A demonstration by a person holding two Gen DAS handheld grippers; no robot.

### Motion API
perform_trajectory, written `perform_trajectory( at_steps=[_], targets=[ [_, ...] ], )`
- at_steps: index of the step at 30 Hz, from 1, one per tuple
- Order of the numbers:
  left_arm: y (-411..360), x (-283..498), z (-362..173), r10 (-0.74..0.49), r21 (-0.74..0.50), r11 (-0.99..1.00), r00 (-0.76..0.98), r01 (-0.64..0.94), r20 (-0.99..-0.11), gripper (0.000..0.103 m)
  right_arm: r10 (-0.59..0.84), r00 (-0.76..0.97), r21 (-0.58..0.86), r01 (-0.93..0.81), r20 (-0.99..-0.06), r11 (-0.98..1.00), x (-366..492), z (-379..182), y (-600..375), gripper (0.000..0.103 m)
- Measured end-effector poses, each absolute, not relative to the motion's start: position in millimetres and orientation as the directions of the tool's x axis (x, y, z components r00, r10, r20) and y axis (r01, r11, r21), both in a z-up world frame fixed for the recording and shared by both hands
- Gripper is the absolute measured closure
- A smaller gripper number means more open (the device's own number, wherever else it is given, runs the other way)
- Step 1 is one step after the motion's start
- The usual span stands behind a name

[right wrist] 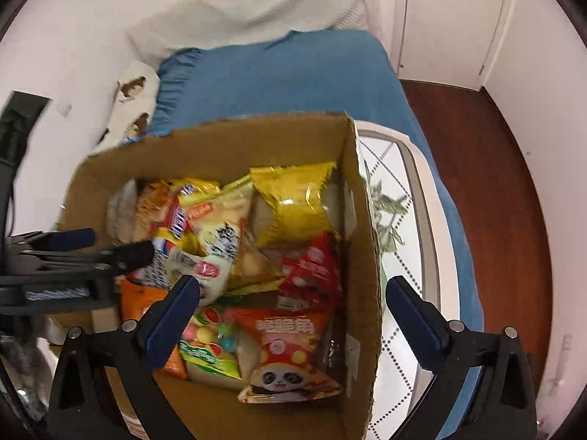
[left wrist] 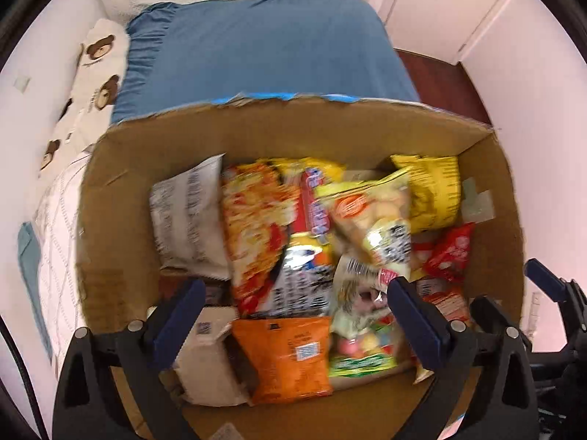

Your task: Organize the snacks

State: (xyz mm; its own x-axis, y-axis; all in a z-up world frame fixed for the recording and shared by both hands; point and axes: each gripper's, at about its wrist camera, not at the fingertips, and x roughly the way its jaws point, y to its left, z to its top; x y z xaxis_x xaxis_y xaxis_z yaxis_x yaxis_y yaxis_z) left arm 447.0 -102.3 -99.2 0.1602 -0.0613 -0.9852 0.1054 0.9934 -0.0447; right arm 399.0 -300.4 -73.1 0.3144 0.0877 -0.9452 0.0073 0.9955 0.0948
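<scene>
A brown cardboard box (left wrist: 121,190) stands open and holds several snack packets in a loose heap. Among them are an orange packet (left wrist: 290,359), a yellow packet (left wrist: 436,194), a red packet (left wrist: 451,253), a silver-white packet (left wrist: 183,216) and a bag of coloured candy balls (left wrist: 363,344). My left gripper (left wrist: 296,286) hangs open over the heap, pointing down, with nothing pressed between its pads. My right gripper (right wrist: 292,282) is open too, its jaws straddling the box's right wall (right wrist: 363,256). A panda-print packet (right wrist: 290,359) lies below it. The left gripper (right wrist: 106,245) shows at the left edge there.
The box sits on a white surface with a leaf and diamond pattern (right wrist: 400,220), on a bed with a blue cover (left wrist: 256,47). A bear-print pillow (left wrist: 99,58) lies at the left. Dark wooden floor (right wrist: 477,165) and a white door (right wrist: 451,18) are at the right.
</scene>
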Motion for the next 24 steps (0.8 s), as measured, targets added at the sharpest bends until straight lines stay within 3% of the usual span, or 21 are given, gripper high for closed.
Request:
perform_trajectory(
  at_steps=[12, 24],
  targets=[
    [-74, 427, -116, -0.022, -0.013, 0.998, 0.163, 0.054, -0.986, 0.001, 0.014, 0.28, 0.018, 0.014, -0.96, 1.0, 390, -90, -290, 0.0],
    [-65, 379, -67, -0.041, -0.033, 0.999, 0.315, 0.031, -0.948, 0.001, 0.011, 0.383, 0.007, -0.01, -0.924, 1.0, 356, -45, -284, 0.0]
  ],
)
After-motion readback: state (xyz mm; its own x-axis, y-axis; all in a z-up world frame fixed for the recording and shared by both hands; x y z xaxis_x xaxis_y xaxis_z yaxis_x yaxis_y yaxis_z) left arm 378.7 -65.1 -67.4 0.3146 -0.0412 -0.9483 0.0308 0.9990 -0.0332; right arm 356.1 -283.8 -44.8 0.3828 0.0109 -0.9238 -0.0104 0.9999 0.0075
